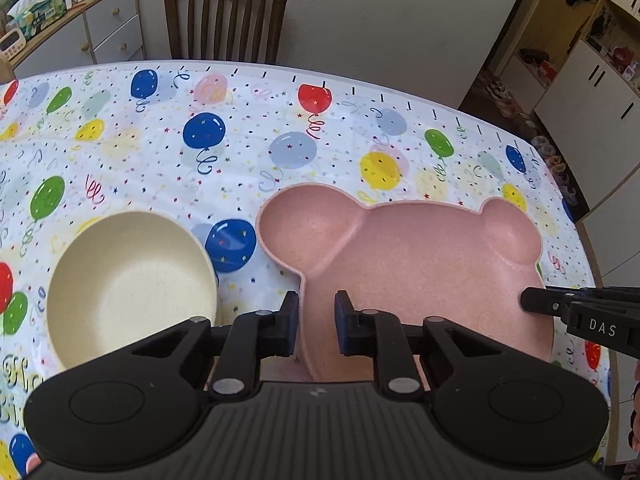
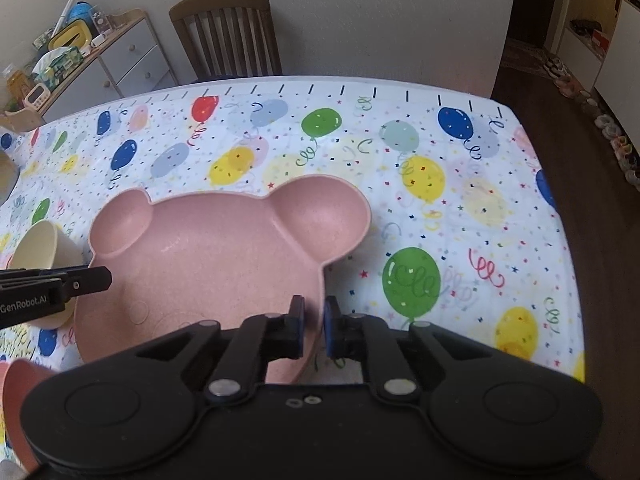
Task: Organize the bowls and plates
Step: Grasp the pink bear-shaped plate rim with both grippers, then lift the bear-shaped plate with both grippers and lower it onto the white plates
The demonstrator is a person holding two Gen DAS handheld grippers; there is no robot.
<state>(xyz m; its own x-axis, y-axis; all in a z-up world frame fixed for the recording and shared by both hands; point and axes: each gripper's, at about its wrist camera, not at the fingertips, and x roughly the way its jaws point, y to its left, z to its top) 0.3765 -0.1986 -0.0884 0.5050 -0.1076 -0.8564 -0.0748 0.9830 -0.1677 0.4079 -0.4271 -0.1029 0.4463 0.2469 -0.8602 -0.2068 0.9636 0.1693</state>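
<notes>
A pink bear-shaped divided plate [image 1: 420, 264] [image 2: 208, 256] lies on the balloon-print tablecloth between my two grippers. My left gripper [image 1: 316, 312] is shut on the plate's left rim, one finger inside and one outside. On the opposite rim my right gripper [image 2: 314, 320] is shut the same way. Each gripper shows in the other's view: the right gripper [image 1: 528, 300] at the plate's right side, the left gripper [image 2: 106, 278] at its left side. A cream bowl [image 1: 128, 280] [image 2: 40, 248] stands upright just left of the plate.
A pink bowl [image 2: 20, 392] shows at the near left corner of the right wrist view. A wooden chair [image 1: 226, 16] stands behind the table's far edge [image 1: 320, 76]. A cluttered cabinet [image 1: 80, 32] is at the back left. Shoes [image 2: 616, 140] line the floor at right.
</notes>
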